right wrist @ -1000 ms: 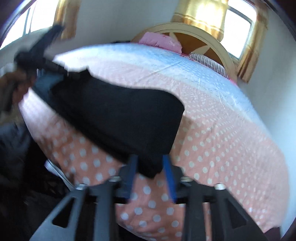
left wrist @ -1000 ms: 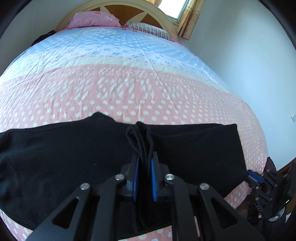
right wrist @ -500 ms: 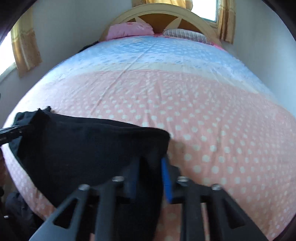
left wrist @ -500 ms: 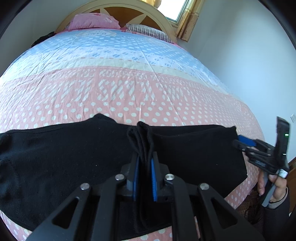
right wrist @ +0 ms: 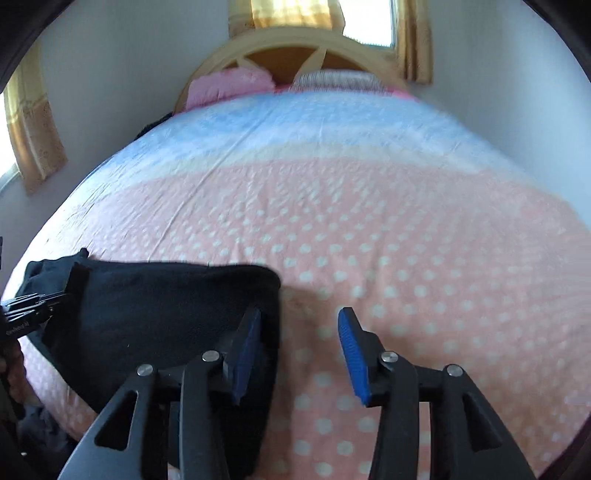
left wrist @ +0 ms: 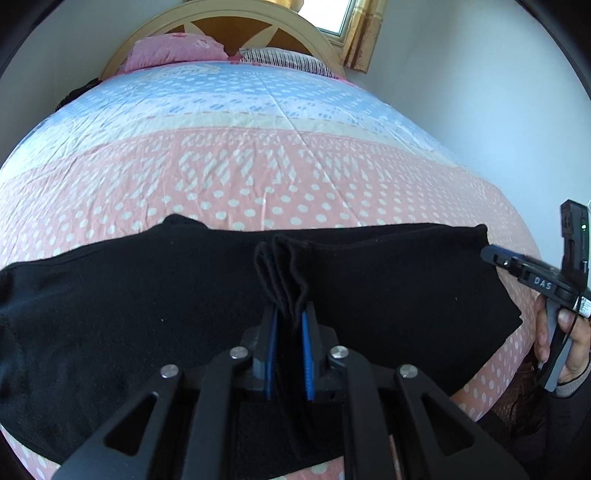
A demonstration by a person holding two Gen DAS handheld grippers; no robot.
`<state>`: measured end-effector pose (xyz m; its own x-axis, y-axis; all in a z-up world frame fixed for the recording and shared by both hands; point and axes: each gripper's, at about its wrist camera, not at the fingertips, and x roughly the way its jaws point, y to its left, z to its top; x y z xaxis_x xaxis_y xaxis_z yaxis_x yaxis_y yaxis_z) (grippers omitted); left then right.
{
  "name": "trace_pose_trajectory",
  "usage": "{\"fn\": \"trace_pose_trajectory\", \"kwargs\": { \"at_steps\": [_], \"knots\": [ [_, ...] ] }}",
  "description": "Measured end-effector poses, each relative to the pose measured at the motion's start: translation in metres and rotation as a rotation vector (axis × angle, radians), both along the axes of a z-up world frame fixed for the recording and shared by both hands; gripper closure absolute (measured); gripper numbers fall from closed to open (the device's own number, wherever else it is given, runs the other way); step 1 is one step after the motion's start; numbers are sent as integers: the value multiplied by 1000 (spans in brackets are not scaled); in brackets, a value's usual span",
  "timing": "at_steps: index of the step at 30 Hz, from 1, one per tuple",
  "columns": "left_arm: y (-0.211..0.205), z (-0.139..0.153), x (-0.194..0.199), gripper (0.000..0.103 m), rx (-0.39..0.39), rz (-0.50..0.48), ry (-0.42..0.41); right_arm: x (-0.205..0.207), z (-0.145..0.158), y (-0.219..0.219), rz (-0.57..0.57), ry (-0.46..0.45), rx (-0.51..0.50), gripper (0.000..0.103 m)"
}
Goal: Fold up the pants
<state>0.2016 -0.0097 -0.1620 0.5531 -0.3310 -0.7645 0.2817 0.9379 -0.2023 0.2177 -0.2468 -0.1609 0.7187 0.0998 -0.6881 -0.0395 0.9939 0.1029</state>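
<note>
Black pants (left wrist: 129, 302) lie spread across the near end of the bed. My left gripper (left wrist: 289, 317) is shut on a bunched fold of the pants at their near edge. In the right wrist view my right gripper (right wrist: 299, 325) is open and empty, its left finger over the right end of the pants (right wrist: 166, 314). The right gripper also shows in the left wrist view (left wrist: 517, 262), just off the pants' right end. The left gripper shows in the right wrist view (right wrist: 29, 310) at the pants' far left end.
The bed has a pink polka-dot cover (left wrist: 258, 173) near me and a blue dotted part (left wrist: 240, 96) farther off. A pink pillow (left wrist: 173, 51) and a striped pillow (left wrist: 284, 59) lie at the wooden headboard (left wrist: 229, 26). A wall runs along the right.
My right gripper has opened and let go of the pants' right end. That end now lies flat on the bed. The left gripper has kept its grip.
</note>
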Motion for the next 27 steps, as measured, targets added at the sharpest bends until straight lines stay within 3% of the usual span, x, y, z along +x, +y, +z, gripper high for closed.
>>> {"fn": "trace_pose_trajectory", "kwargs": {
  "at_steps": [2, 4, 6, 8, 9, 10, 12, 16, 20, 22, 24, 25, 27],
  "knots": [
    [5, 0, 2, 89, -21, 3, 9, -18, 16, 6, 71, -70, 30, 58],
    [7, -1, 2, 89, -34, 10, 14, -37, 24, 22, 199, -85, 42, 58],
    [8, 1, 1, 89, -35, 10, 10, -53, 15, 41, 323, -20, -2, 58],
    [8, 0, 1, 87, -30, 12, 10, -59, -12, 52, 379, 127, -90, 73],
    [9, -1, 2, 87, -33, 13, 12, -61, -28, 53, 389, 191, -136, 73],
    [9, -2, 3, 86, -34, 16, 13, -67, -31, 52, 388, 161, -175, 78],
    [10, -3, 4, 86, -41, 22, 18, -67, -24, 43, 366, 175, -113, 79],
    [12, 3, -1, 86, -32, 27, 5, -66, 4, 39, 370, 67, -69, 76],
    [13, 5, -3, 86, -16, 31, 0, -44, 17, 50, 376, -20, -94, 62],
    [11, 6, -5, 84, 14, 28, -15, -20, 8, 53, 347, 36, -82, 62],
    [9, 8, -8, 79, 51, 22, -26, 2, -17, 48, 328, 218, -93, 61],
    [10, 9, -9, 76, 58, 23, -31, -4, -14, 47, 350, 186, -113, 62],
    [17, 12, -11, 59, 62, 38, -43, -17, -9, 43, 376, 197, -134, 61]
  ]
}}
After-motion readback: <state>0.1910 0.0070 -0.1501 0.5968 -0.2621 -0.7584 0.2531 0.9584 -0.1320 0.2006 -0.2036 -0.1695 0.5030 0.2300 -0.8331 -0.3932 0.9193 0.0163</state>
